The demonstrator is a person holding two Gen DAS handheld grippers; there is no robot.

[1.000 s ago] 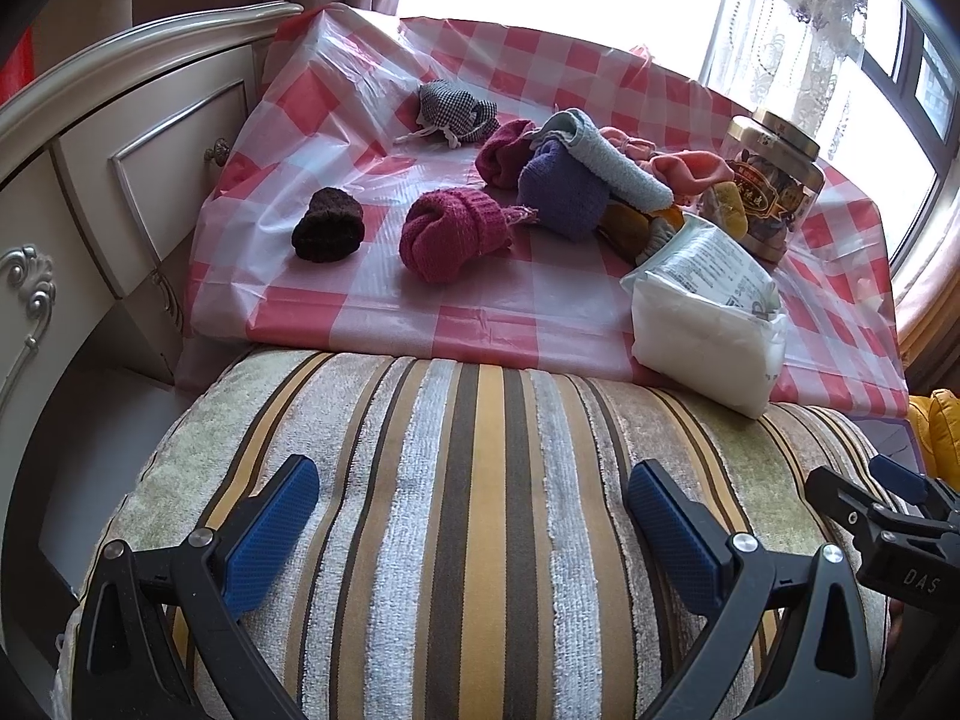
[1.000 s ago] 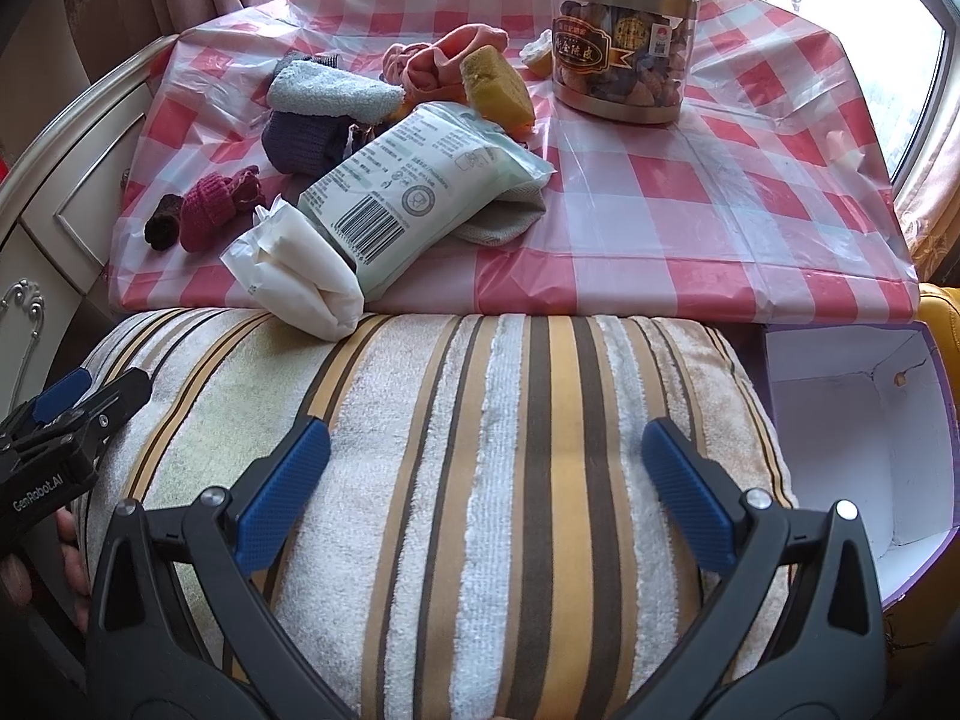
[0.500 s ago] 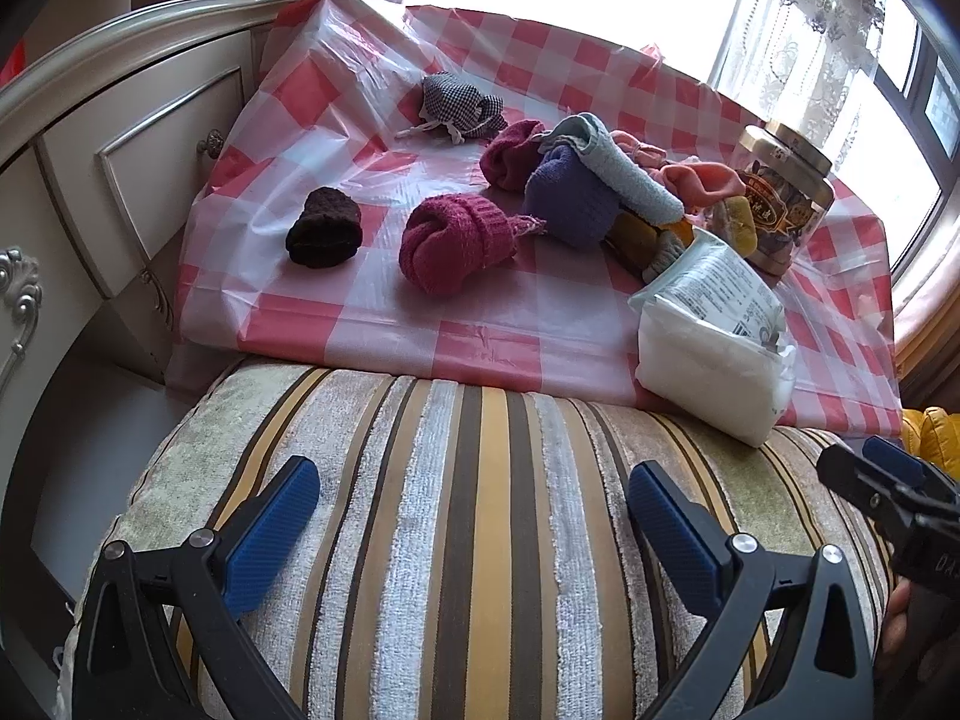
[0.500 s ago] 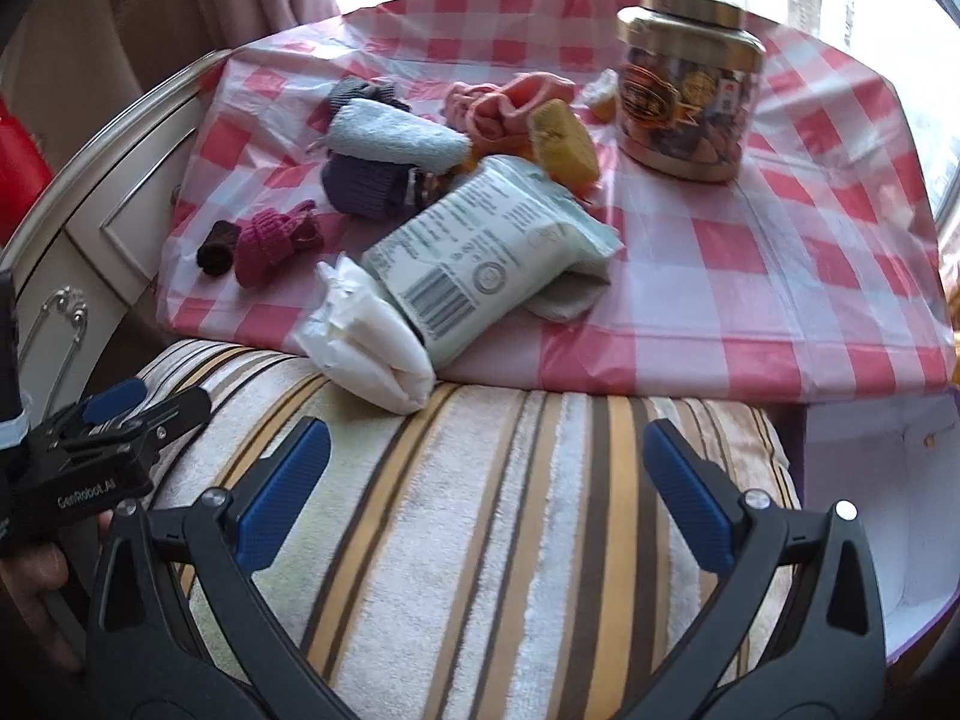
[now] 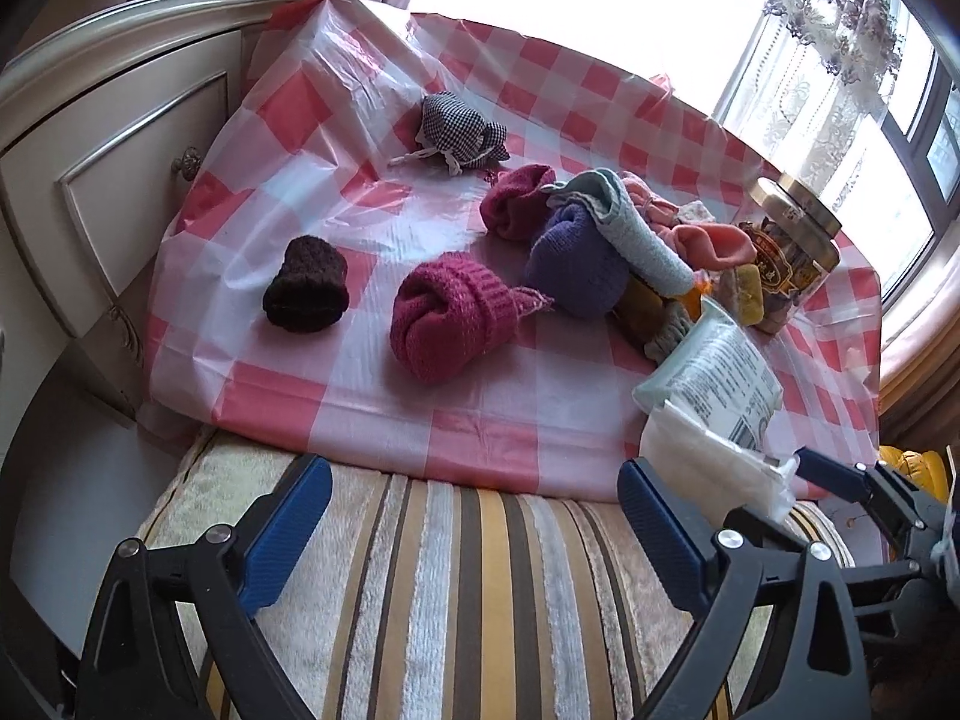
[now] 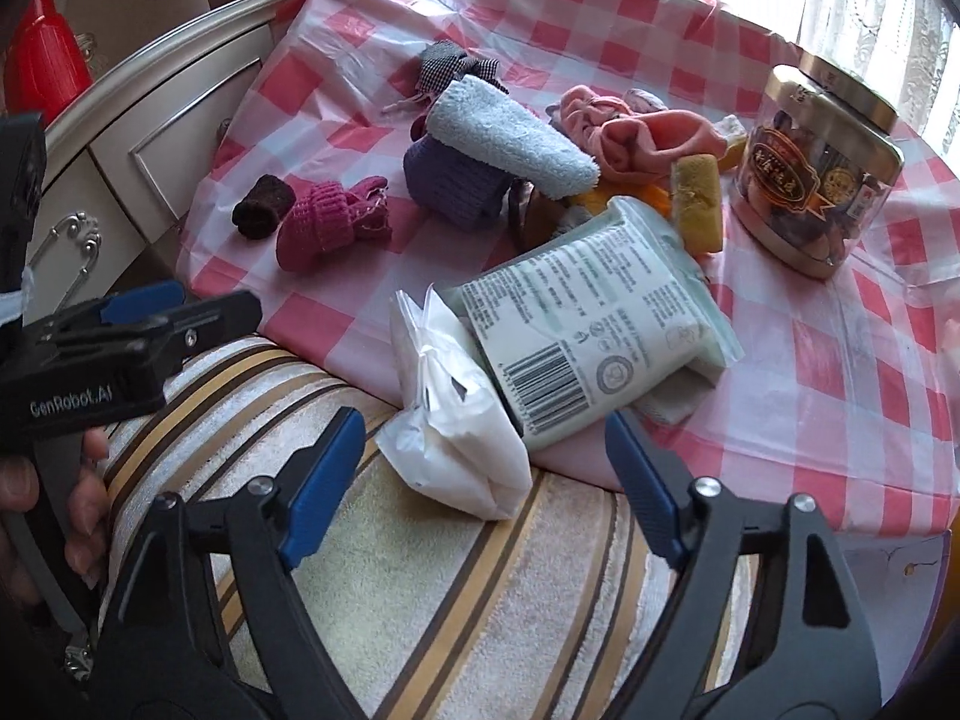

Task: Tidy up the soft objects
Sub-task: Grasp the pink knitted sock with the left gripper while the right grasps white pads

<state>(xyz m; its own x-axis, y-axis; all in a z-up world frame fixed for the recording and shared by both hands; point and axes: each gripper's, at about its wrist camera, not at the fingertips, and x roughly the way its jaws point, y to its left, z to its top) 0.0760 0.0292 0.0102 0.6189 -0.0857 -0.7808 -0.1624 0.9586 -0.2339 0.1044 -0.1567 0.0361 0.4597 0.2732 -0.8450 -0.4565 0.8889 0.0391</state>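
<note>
A striped cushion lies under both grippers, against a table with a red-checked cloth. On the cloth lie a dark brown knit roll, a magenta knit roll, a purple roll under a pale blue towel, a checked pouch and a pink cloth. My left gripper hovers over the cushion's far edge, its jaws closing with nothing between them. My right gripper has its jaws closing too. A white soft packet lies between its fingertips, untouched.
A green-white wipes pack leans on the white packet. A gold-lidded jar stands at the right. A cream drawer cabinet borders the table's left side. An open purple box sits at the cushion's right end.
Both grippers have moved forward over the cushion toward the table. The right one has rolled and its jaws have narrowed, with the white packet now between its tips.
</note>
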